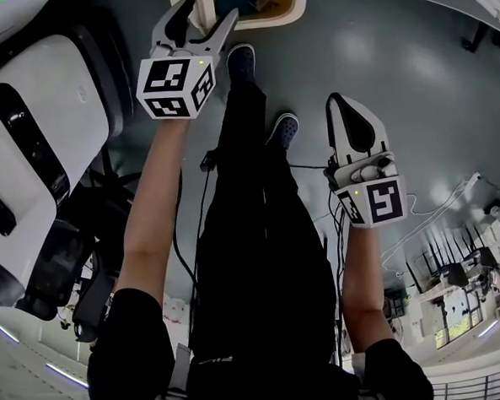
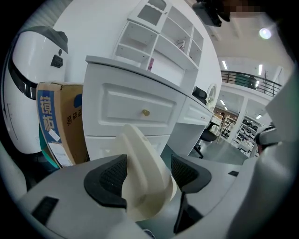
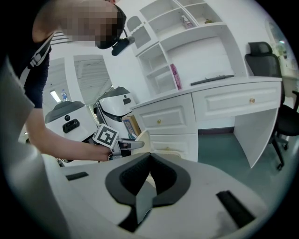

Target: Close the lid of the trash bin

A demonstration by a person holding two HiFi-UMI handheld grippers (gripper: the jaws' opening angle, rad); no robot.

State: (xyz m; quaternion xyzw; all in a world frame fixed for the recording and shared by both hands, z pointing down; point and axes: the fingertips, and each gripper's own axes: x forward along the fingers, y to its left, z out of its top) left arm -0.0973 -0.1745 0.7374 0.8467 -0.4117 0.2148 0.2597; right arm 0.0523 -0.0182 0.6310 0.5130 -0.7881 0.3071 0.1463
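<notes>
Cream plastic trash-bin lid stands raised, near upright, clamped between the left gripper's jaws at the open cream bin's rim; the right gripper, jaws closed and empty, sits well back.

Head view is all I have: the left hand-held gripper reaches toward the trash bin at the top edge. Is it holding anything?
Observer: Yes. The left gripper view shows the cream lid tilted up between the pads of the left hand-held gripper, filling the gap.
Operator: And the other one?
Observer: The right hand-held gripper has its jaws together, with nothing between them.
Operator: What stands behind the bin?
Observer: A white desk with drawers, and a cardboard box at its side.
</notes>
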